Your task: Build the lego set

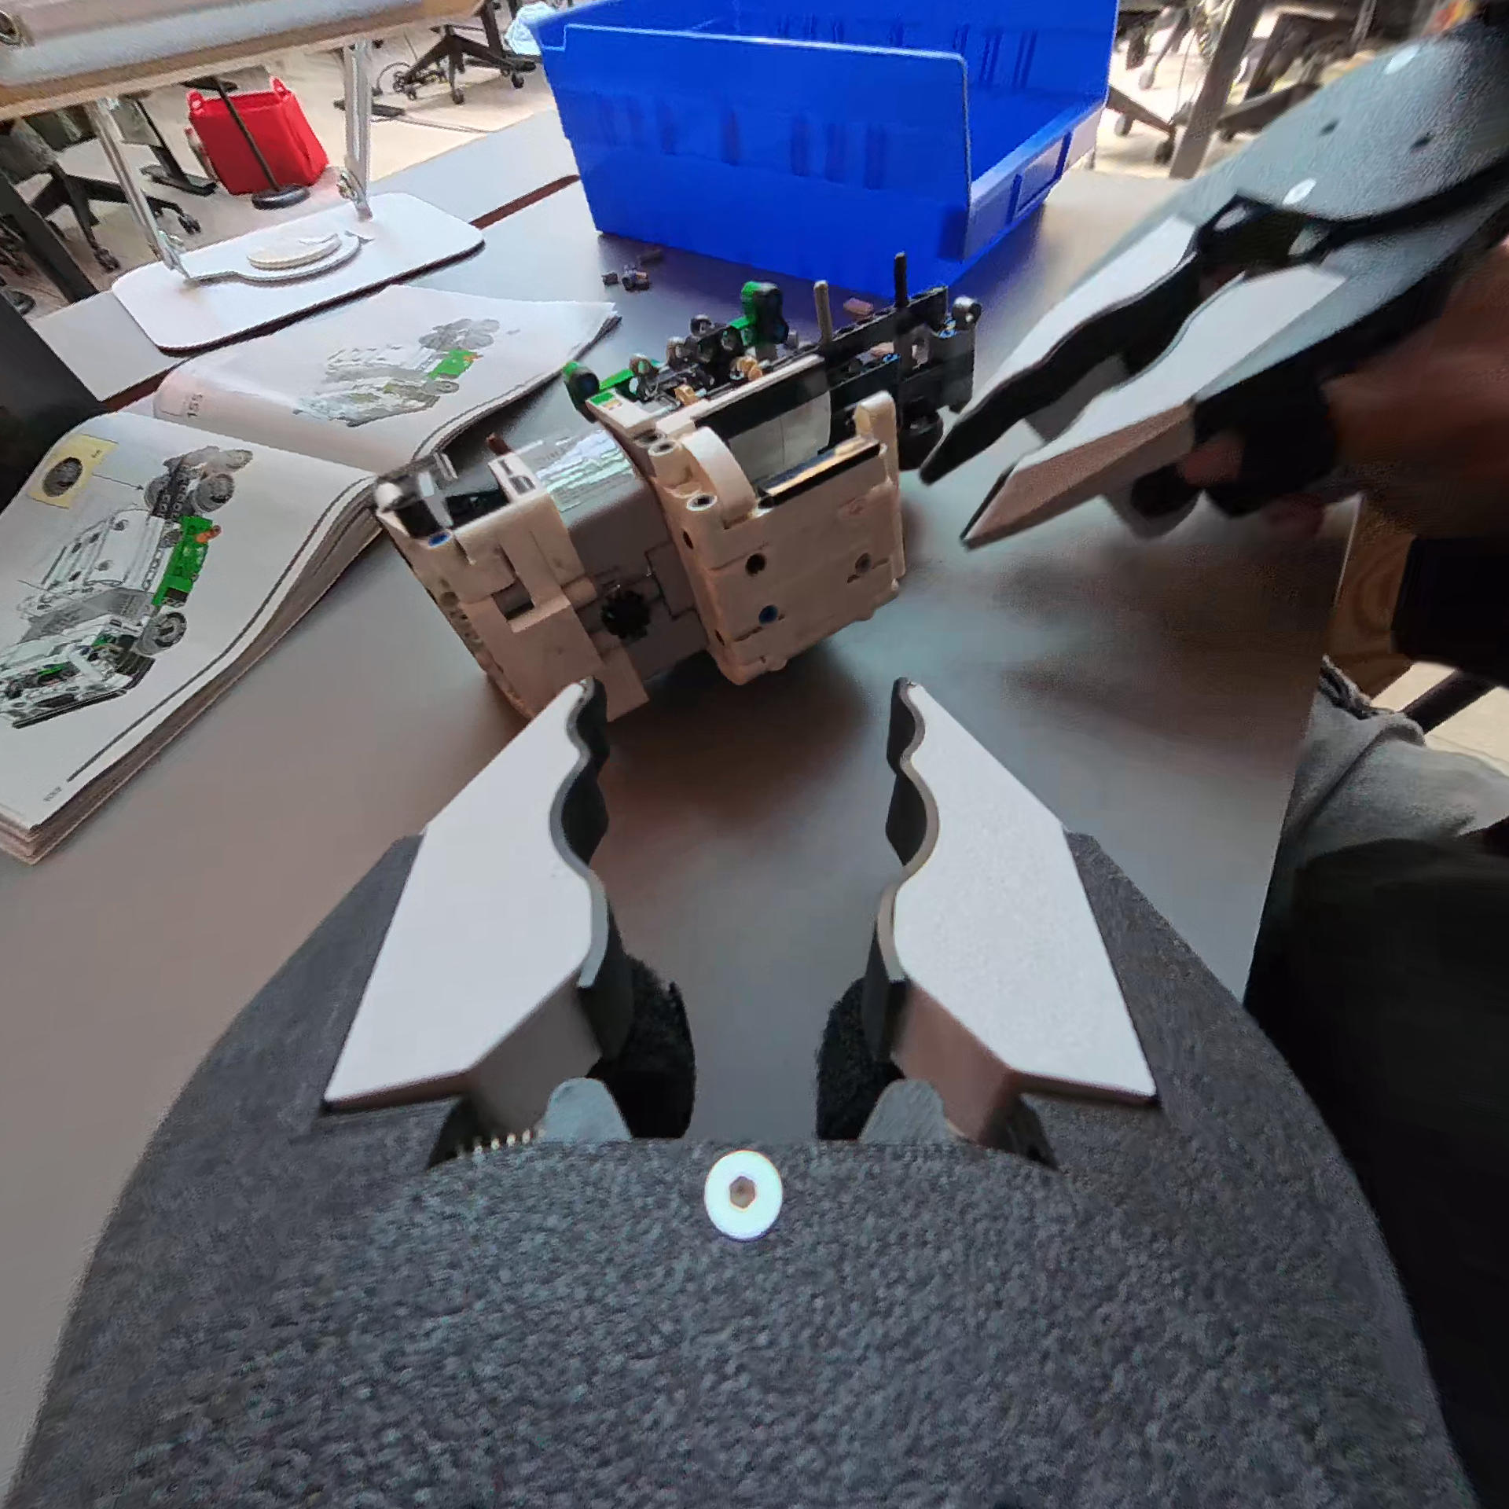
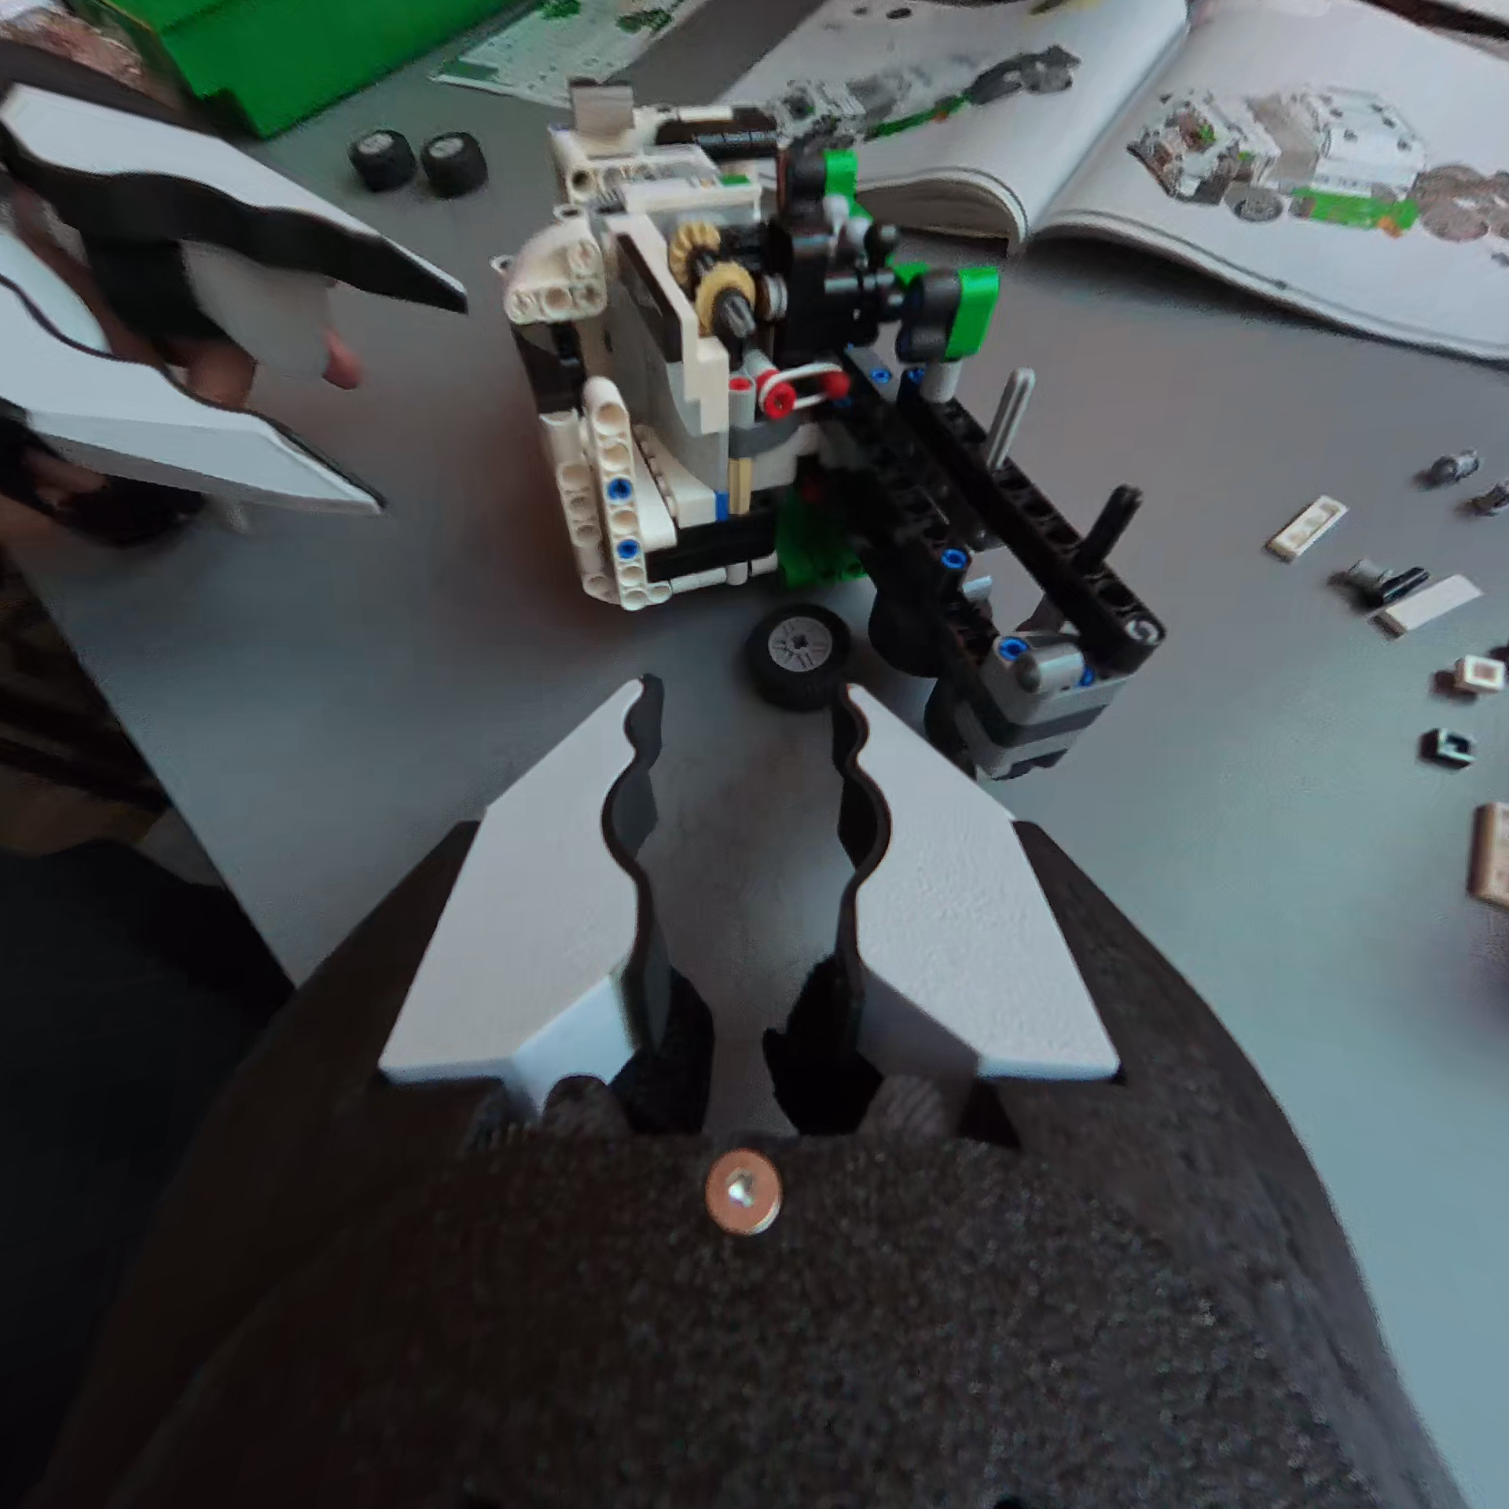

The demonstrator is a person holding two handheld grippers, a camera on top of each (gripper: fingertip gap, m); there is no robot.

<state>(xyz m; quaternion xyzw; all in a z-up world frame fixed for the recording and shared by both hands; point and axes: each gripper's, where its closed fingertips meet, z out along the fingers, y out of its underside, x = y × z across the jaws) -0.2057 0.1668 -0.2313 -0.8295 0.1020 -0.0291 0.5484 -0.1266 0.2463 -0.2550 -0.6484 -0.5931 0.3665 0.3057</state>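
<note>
Both our hand-held grippers, left (image 1: 747, 694) and right (image 2: 747, 690), are spread and empty; we could bump the loose wheel (image 2: 799, 653); it would roll off the surface (image 2: 1143, 939).

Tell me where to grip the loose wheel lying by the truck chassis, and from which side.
Grip the loose wheel across its black tyre, coming from above on the near side with the right gripper, probably. It lies flat, grey hub up, so the round tread offers opposite faces. The truck model crowds its far and right sides; the near side is open table.
</note>
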